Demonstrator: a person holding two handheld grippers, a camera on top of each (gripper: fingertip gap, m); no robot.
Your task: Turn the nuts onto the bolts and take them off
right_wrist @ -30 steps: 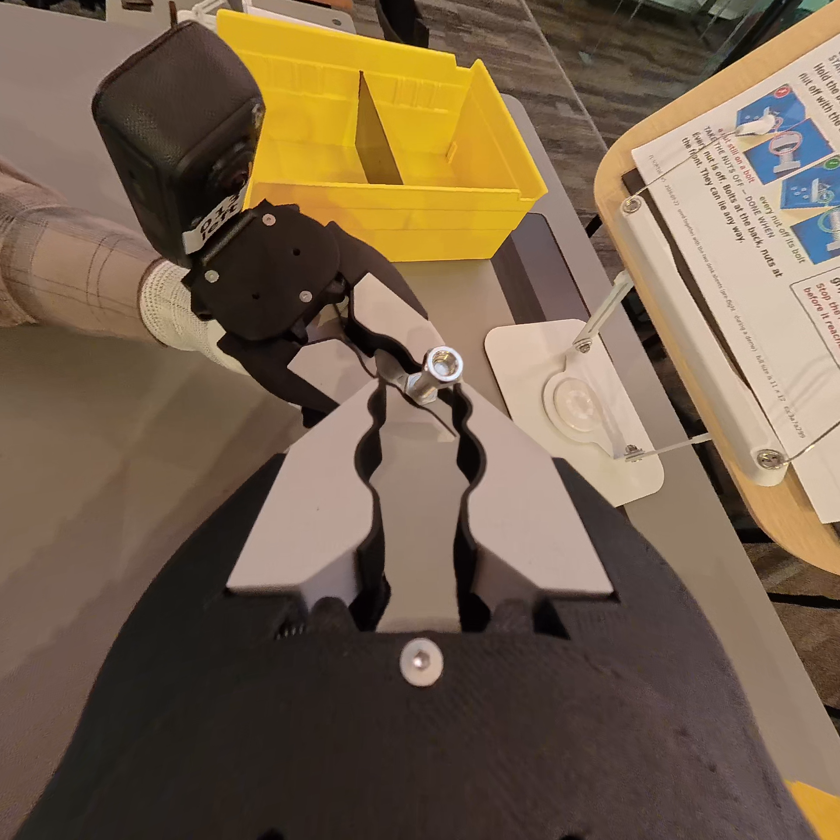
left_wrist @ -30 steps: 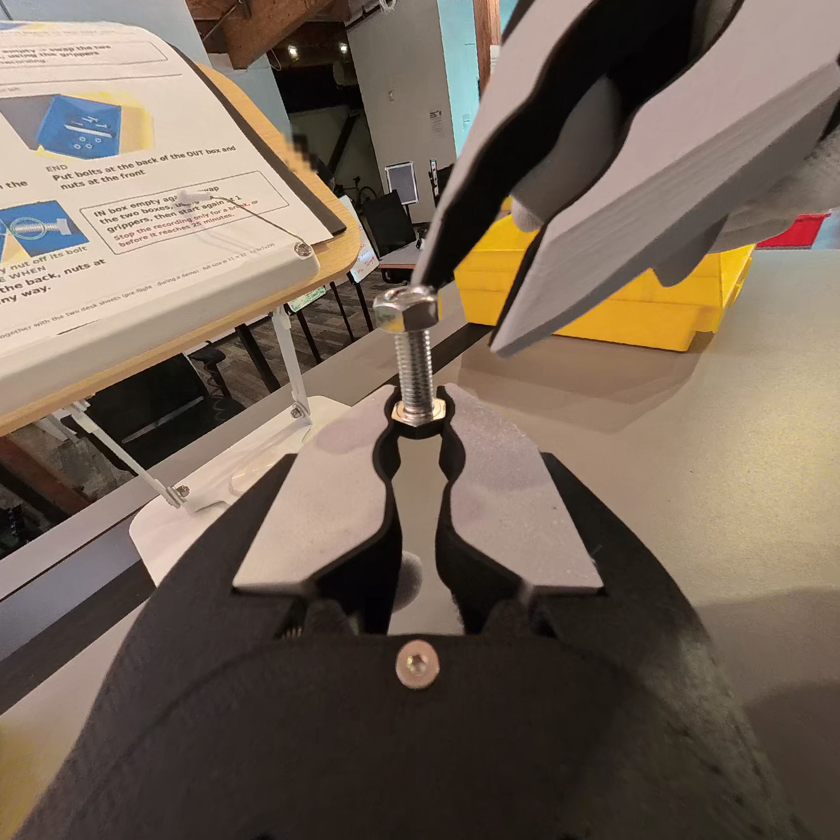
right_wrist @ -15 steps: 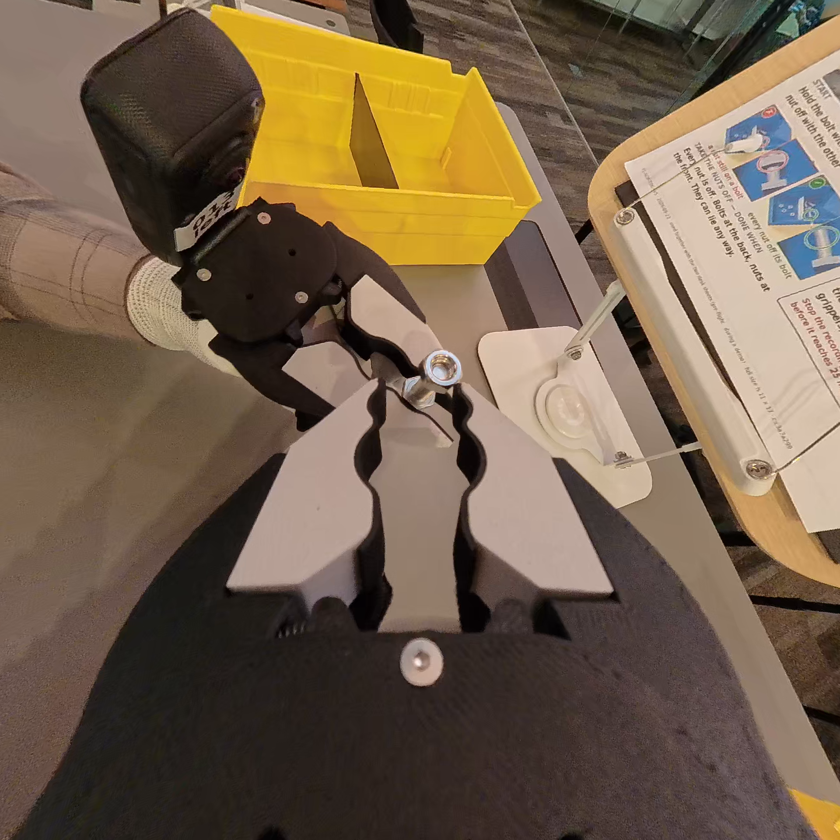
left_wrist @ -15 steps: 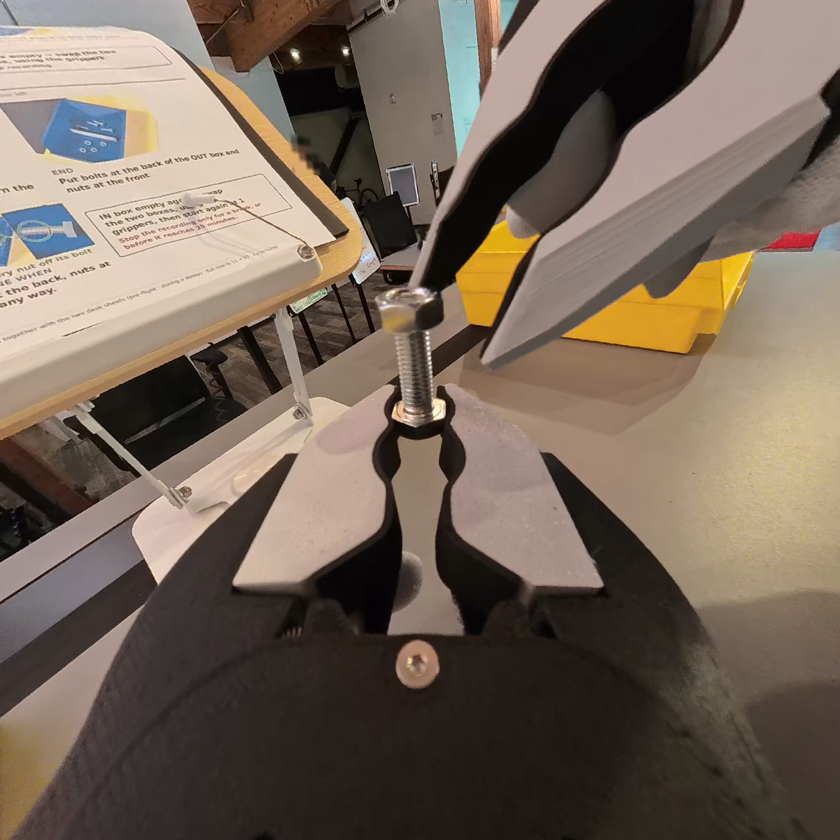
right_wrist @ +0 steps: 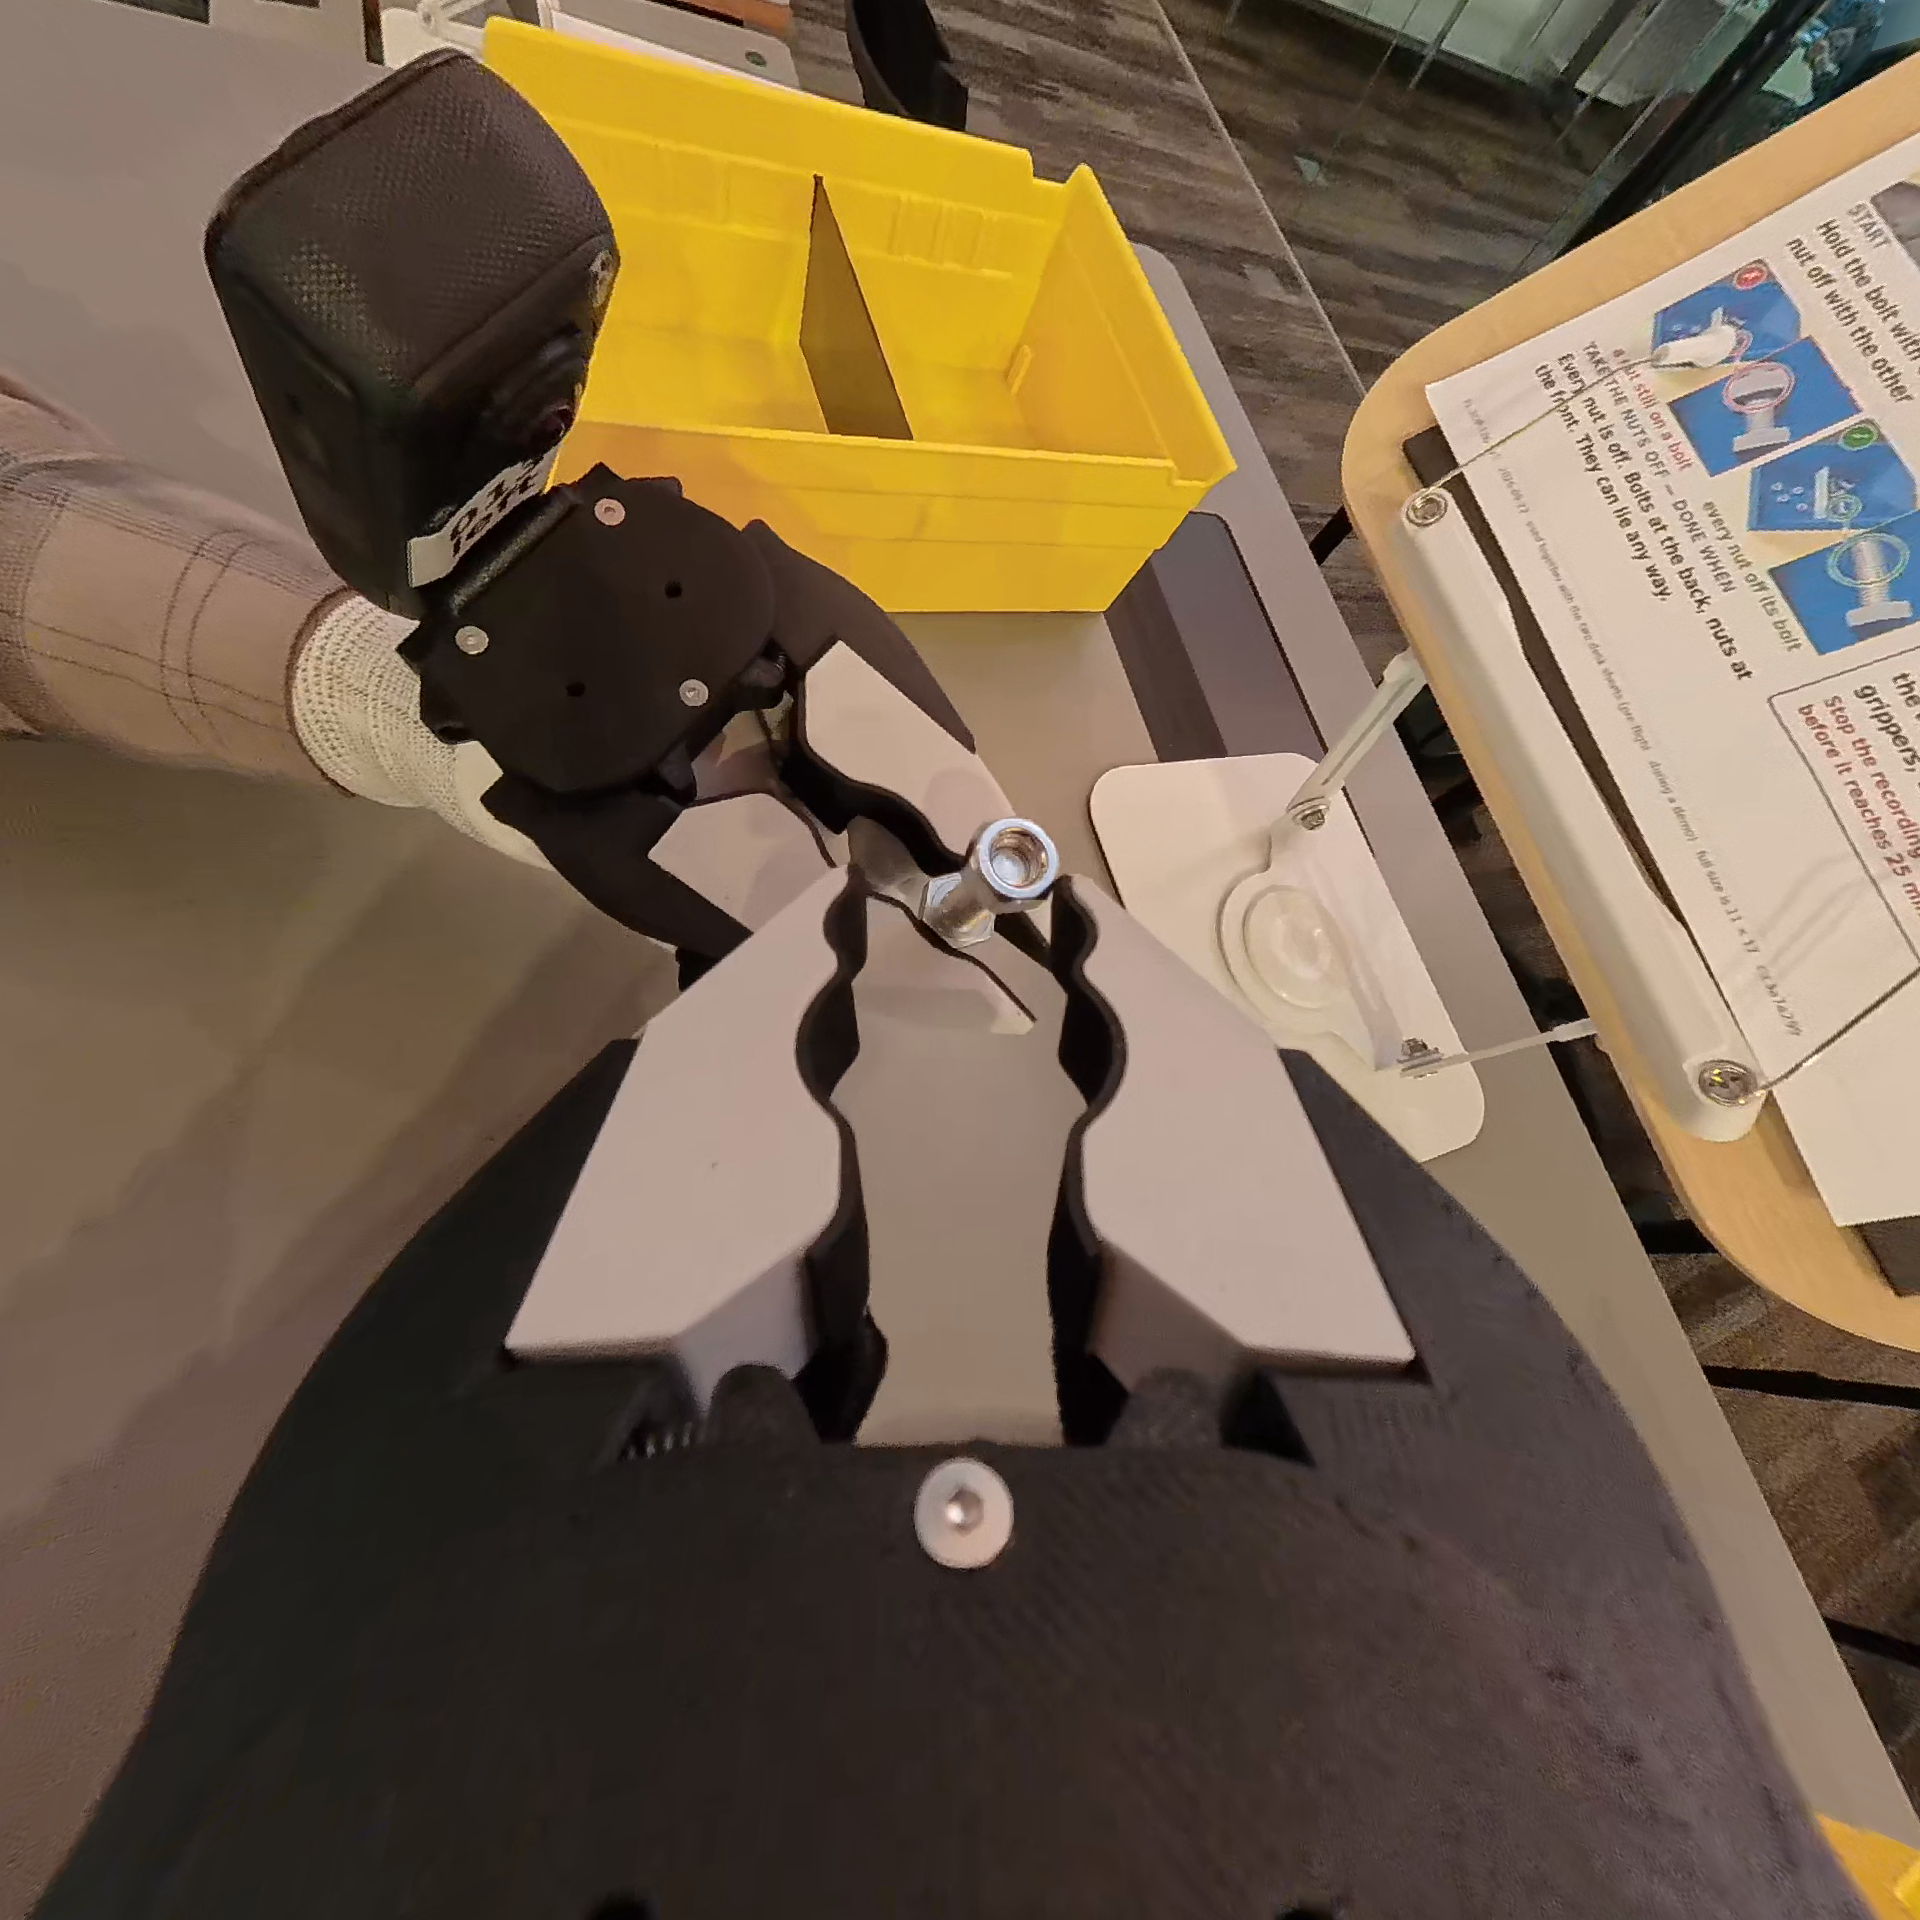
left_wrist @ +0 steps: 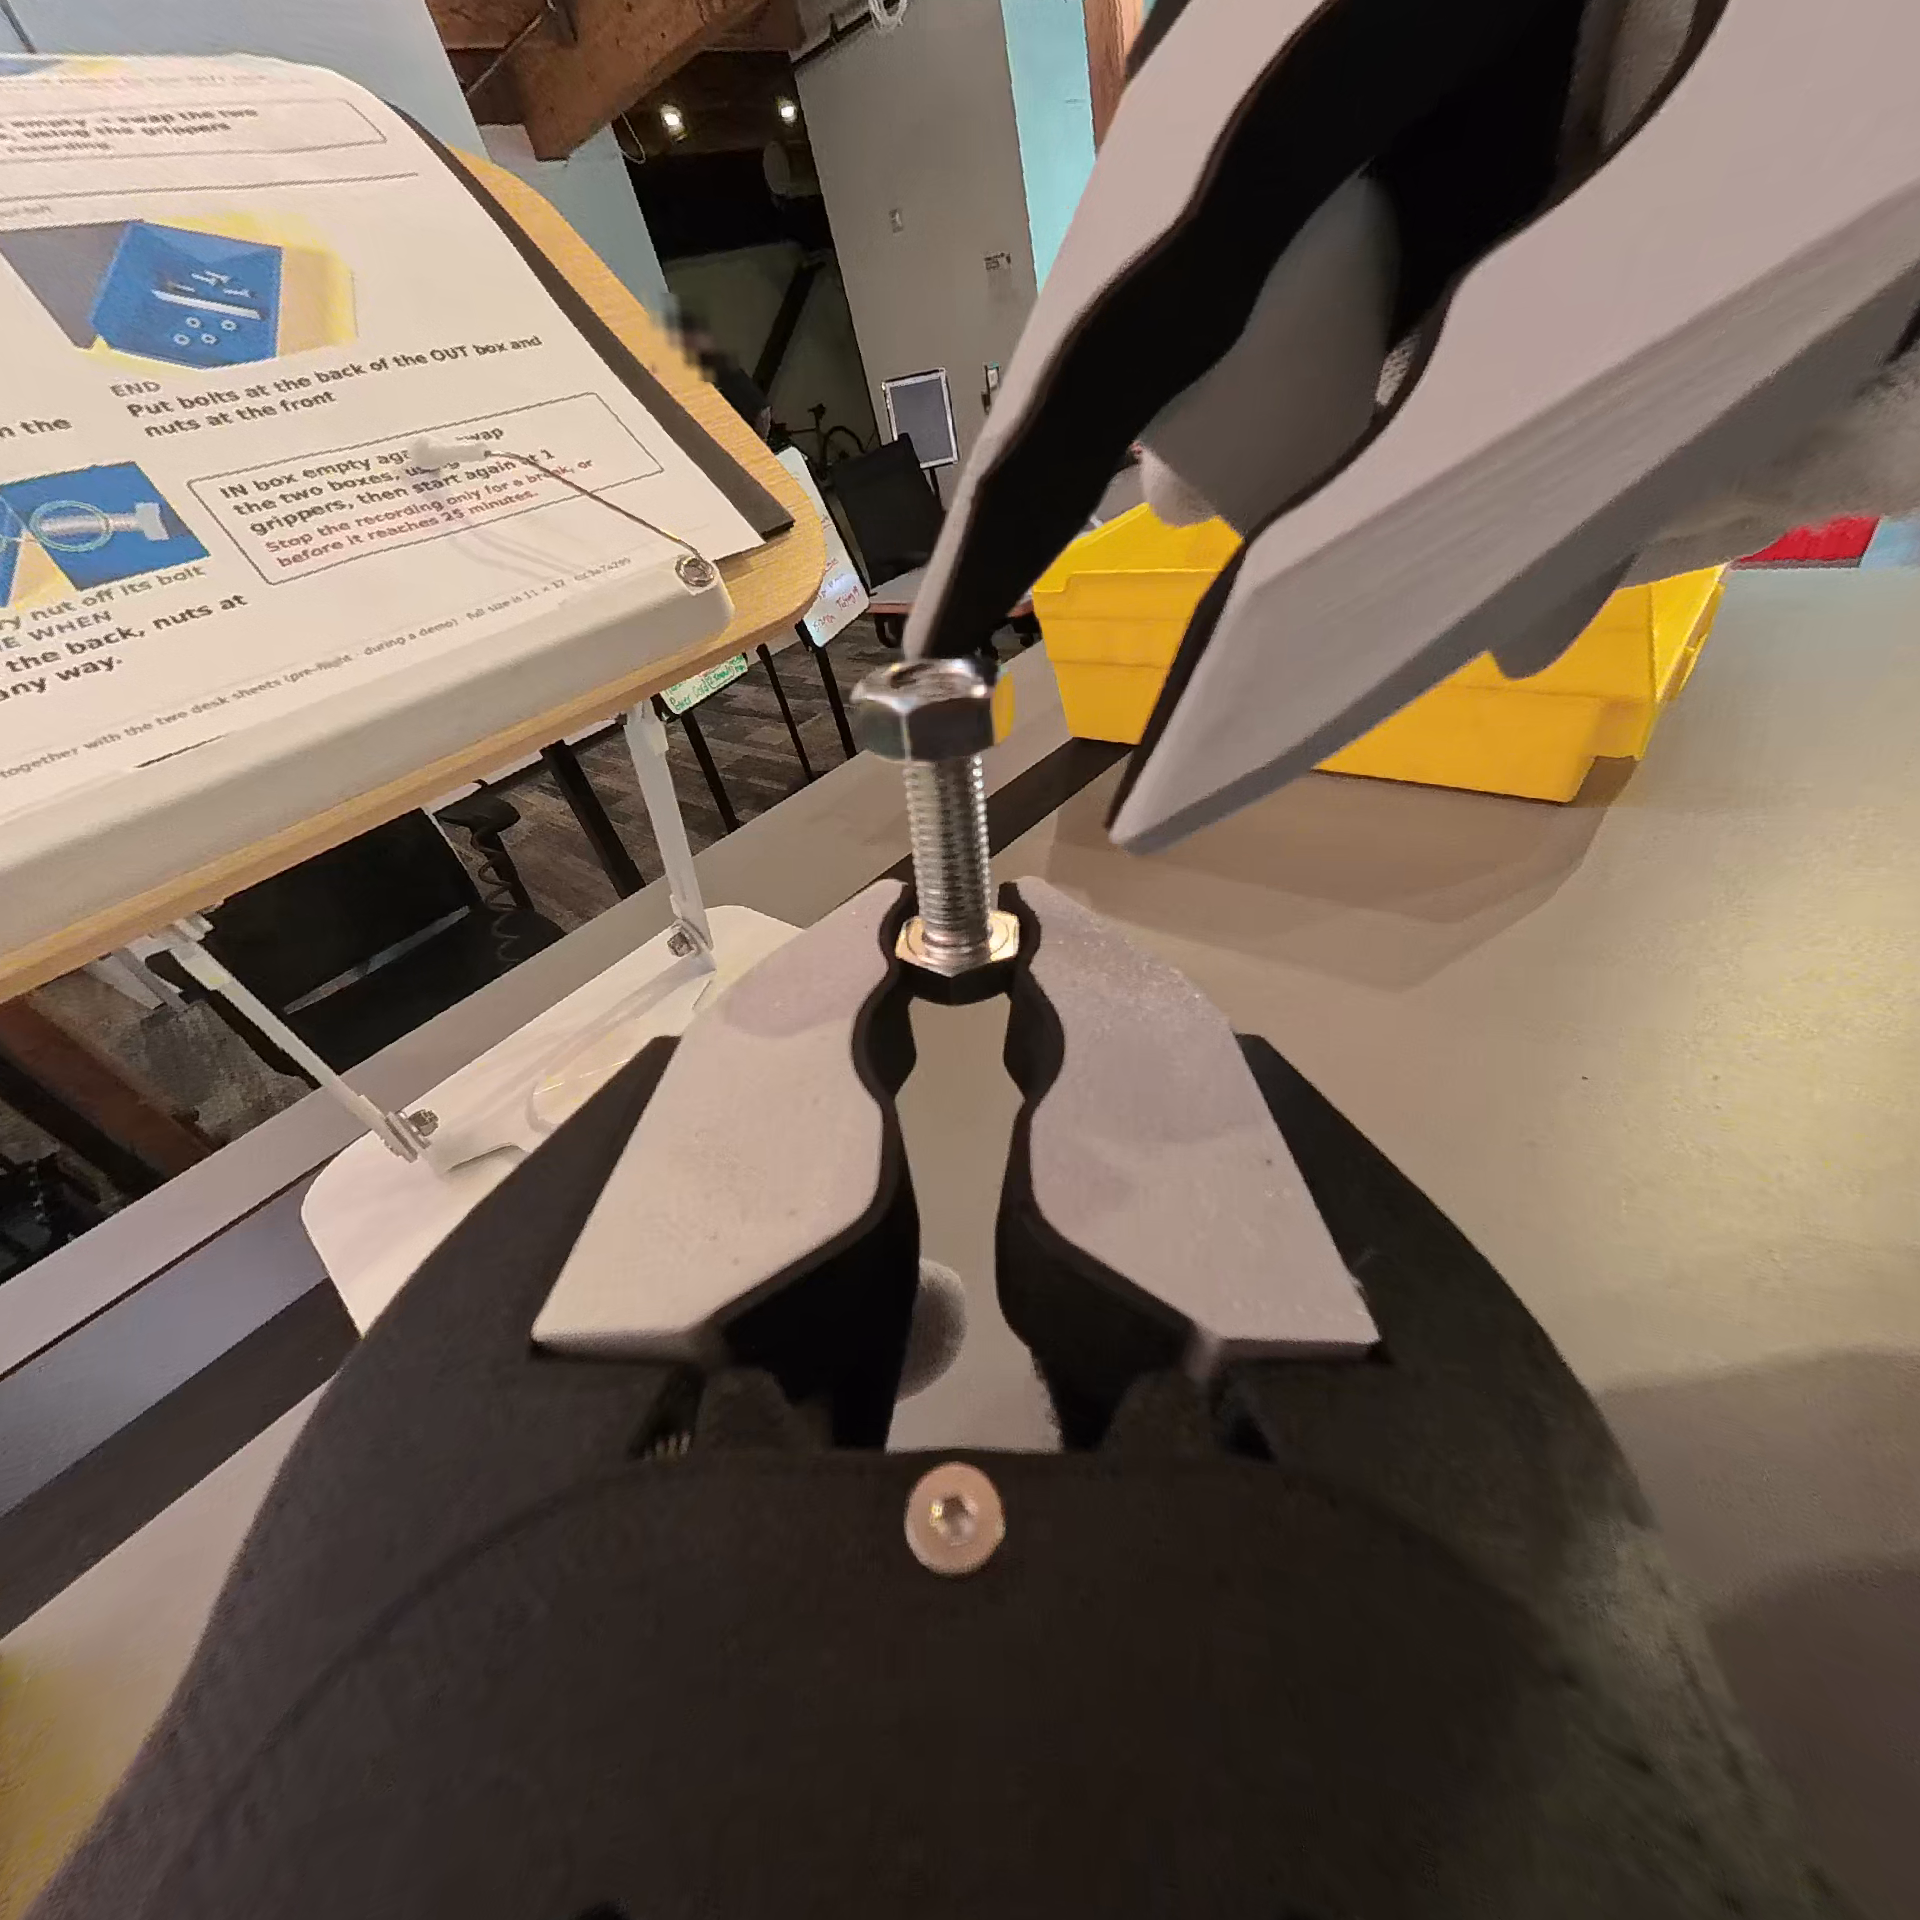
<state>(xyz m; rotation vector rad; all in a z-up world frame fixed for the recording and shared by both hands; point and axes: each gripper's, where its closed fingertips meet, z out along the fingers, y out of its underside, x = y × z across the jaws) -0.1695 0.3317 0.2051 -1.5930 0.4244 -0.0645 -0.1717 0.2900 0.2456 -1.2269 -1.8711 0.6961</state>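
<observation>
- Left wrist view: low and close behind its own left gripper (left_wrist: 956, 935), facing nearly level across the table (left_wrist: 1558, 1143); document stand (left_wrist: 312, 499) upper left.
- Right wrist view: high, close behind its own right gripper (right_wrist: 951, 894), tilted steeply down at the table (right_wrist: 260, 1039).
- Shared: bolt (left_wrist: 943, 862) (right_wrist: 982, 883), yellow bin (left_wrist: 1455, 717) (right_wrist: 883, 499), stand (right_wrist: 1714, 727), both grippers.

Warm indoor light, soft shadows, wide-angle edge distortion, slight blur.

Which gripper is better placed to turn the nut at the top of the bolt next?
The right gripper. It is open with its fingers either side of the nut at the top of the bolt. The left gripper is shut on the bolt's lower end, holding it upright, so it is occupied.
</observation>
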